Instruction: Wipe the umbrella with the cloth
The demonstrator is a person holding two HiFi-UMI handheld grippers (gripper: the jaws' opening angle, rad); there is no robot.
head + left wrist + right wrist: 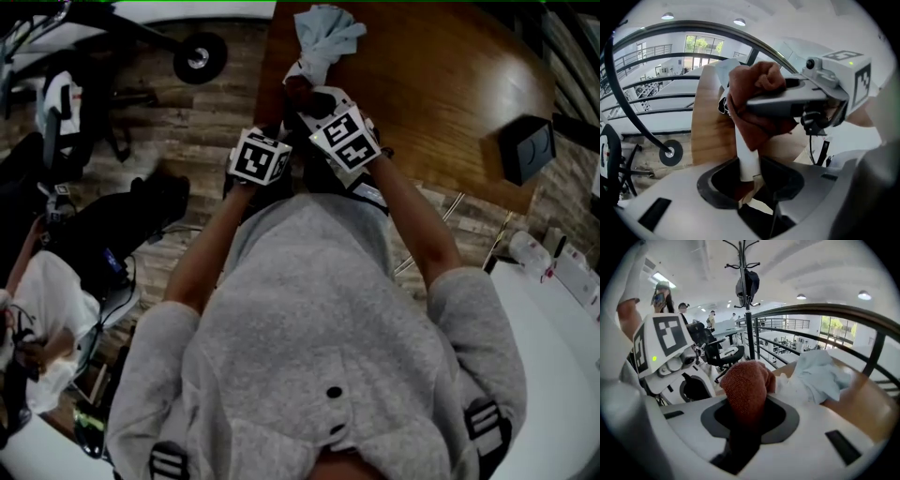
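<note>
The folded umbrella (323, 37), pale blue and white, lies on the wooden table (441, 84) at its left edge. Its white shaft (749, 159) runs down between the jaws of my left gripper (750, 176), which is shut on it. A rust-red cloth (754, 103) is wrapped round the shaft just above those jaws. My right gripper (745, 416) is shut on that cloth (745, 387), with the umbrella's bunched fabric (820, 376) just beyond it. In the head view the left gripper (260, 159) and the right gripper (342, 136) sit side by side, almost touching.
A black box (527, 148) stands near the table's right edge. An office chair's wheel (200, 56) is on the wood floor to the left. A white desk (553, 319) lies at the right. A coat rack (746, 301) and a railing (862, 315) stand behind.
</note>
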